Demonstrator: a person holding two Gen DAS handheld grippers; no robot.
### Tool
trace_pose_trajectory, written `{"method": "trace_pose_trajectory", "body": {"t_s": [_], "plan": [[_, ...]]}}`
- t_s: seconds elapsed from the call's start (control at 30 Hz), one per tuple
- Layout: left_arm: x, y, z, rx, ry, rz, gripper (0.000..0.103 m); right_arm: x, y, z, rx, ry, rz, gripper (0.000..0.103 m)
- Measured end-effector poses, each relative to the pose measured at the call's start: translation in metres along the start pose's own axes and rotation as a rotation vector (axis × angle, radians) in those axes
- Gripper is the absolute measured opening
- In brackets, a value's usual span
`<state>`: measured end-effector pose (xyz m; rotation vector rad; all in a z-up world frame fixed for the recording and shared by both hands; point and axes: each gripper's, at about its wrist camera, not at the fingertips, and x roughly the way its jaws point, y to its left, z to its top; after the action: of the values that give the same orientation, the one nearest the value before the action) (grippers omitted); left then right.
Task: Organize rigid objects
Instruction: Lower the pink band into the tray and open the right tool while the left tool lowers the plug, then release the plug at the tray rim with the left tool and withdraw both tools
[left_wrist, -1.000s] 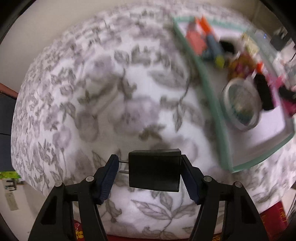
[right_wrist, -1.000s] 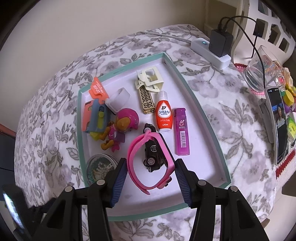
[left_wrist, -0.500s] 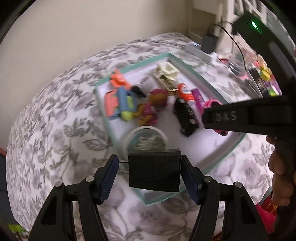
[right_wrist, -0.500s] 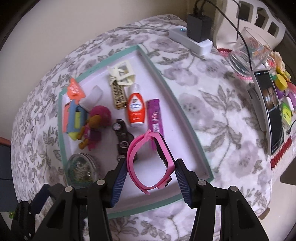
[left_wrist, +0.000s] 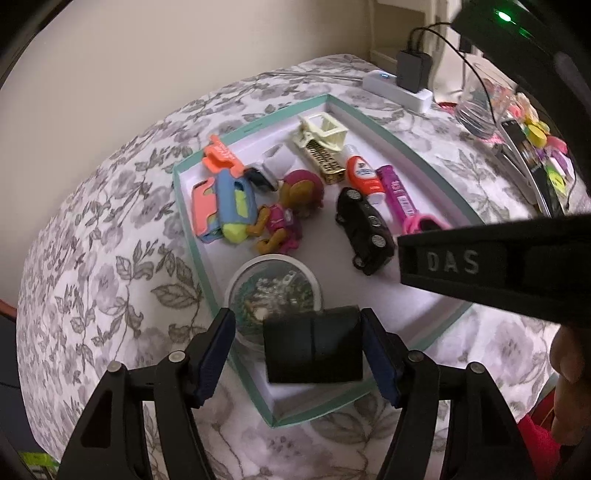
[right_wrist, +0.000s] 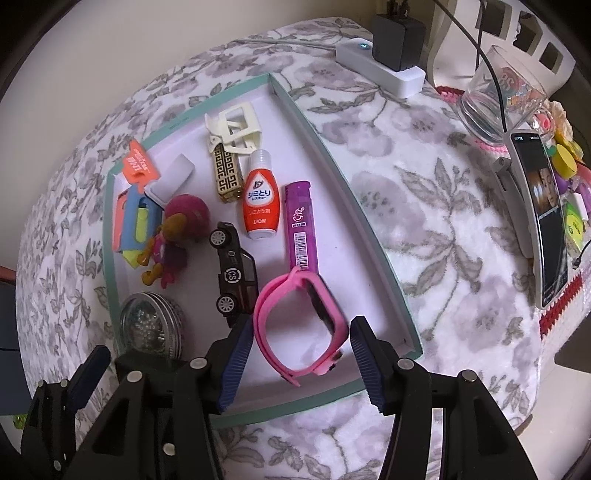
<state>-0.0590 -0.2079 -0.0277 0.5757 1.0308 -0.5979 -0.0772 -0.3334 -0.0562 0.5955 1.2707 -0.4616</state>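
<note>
A teal-rimmed tray (left_wrist: 258, 127) (right_wrist: 107, 258) of small items sits on a floral cloth. My left gripper (left_wrist: 297, 321) hovers over the tray's near corner with its jaws opening. A black charger block (left_wrist: 314, 347) sits between them, tilted, with a gap to the left pad. My right gripper (right_wrist: 300, 323) is low over the tray's near right part, its jaws also opening. A pink watch (right_wrist: 299, 325) lies between them on the tray floor, clear of the right pad. The right gripper's black body (left_wrist: 480, 262) crosses the left wrist view.
In the tray lie a round bead tin (left_wrist: 273, 288), a black toy car (right_wrist: 236, 273), a purple lighter (right_wrist: 301, 229), a red bottle (right_wrist: 260, 199) and a doll (right_wrist: 177, 232). A power strip (right_wrist: 380, 62), glass jar (right_wrist: 502, 99) and phone (right_wrist: 546, 221) stand right.
My left gripper swung from over the bare cloth to the tray's near corner with the black block. Both pairs of jaws have widened, loosening the block and the pink watch.
</note>
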Motion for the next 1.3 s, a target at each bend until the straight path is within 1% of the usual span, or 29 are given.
{"method": "trace_pose_trajectory", "body": {"t_s": [0.03, 0.07, 0.2, 0.27, 0.4, 0.5, 0.53, 0.67, 0.73, 0.77, 0.8, 0.93, 1.13, 1.17, 1.2, 1.27, 1.3], "plan": [[0.0, 0.003, 0.0, -0.01, 0.002, -0.002, 0.082, 0.0, 0.001, 0.0, -0.001, -0.002, 0.001, 0.064], [-0.001, 0.004, 0.0, -0.017, 0.001, -0.003, 0.084, 0.0, 0.002, 0.0, -0.001, -0.003, 0.001, 0.064], [-0.006, 0.01, -0.001, -0.047, -0.004, -0.022, 0.084, 0.0, 0.003, 0.0, -0.003, -0.006, 0.001, 0.064], [-0.008, 0.015, -0.002, -0.06, 0.0, -0.018, 0.084, -0.002, 0.005, -0.001, -0.007, -0.011, -0.001, 0.064], [-0.013, 0.031, -0.007, -0.094, 0.014, 0.05, 0.084, -0.008, 0.01, -0.003, -0.026, -0.031, -0.001, 0.064], [-0.016, 0.053, -0.012, -0.166, 0.026, 0.072, 0.084, -0.013, 0.019, -0.006, -0.049, -0.046, 0.001, 0.064], [-0.018, 0.064, -0.014, -0.21, 0.03, 0.075, 0.084, -0.014, 0.021, -0.007, -0.056, -0.05, 0.0, 0.064], [-0.02, 0.096, -0.021, -0.319, 0.043, 0.102, 0.084, -0.025, 0.033, -0.015, -0.096, -0.081, 0.002, 0.064], [-0.023, 0.109, -0.025, -0.357, 0.043, 0.116, 0.084, -0.031, 0.039, -0.02, -0.118, -0.098, 0.008, 0.067], [-0.024, 0.113, -0.028, -0.371, 0.043, 0.119, 0.084, -0.034, 0.043, -0.022, -0.13, -0.108, 0.011, 0.073], [-0.026, 0.118, -0.031, -0.388, 0.042, 0.122, 0.084, -0.037, 0.047, -0.025, -0.14, -0.119, 0.012, 0.075], [-0.032, 0.134, -0.04, -0.436, 0.043, 0.127, 0.084, -0.047, 0.058, -0.033, -0.169, -0.15, 0.022, 0.076], [-0.041, 0.141, -0.053, -0.46, 0.035, 0.119, 0.084, -0.06, 0.071, -0.048, -0.212, -0.196, 0.026, 0.079], [-0.043, 0.141, -0.056, -0.462, 0.036, 0.118, 0.084, -0.061, 0.071, -0.05, -0.216, -0.201, 0.03, 0.084], [-0.043, 0.142, -0.057, -0.464, 0.037, 0.117, 0.084, -0.063, 0.072, -0.052, -0.219, -0.209, 0.035, 0.092], [-0.047, 0.142, -0.061, -0.469, 0.032, 0.121, 0.084, -0.068, 0.074, -0.056, -0.225, -0.228, 0.045, 0.098], [-0.048, 0.143, -0.062, -0.47, 0.028, 0.125, 0.084, -0.07, 0.074, -0.057, -0.226, -0.237, 0.049, 0.098]]}}
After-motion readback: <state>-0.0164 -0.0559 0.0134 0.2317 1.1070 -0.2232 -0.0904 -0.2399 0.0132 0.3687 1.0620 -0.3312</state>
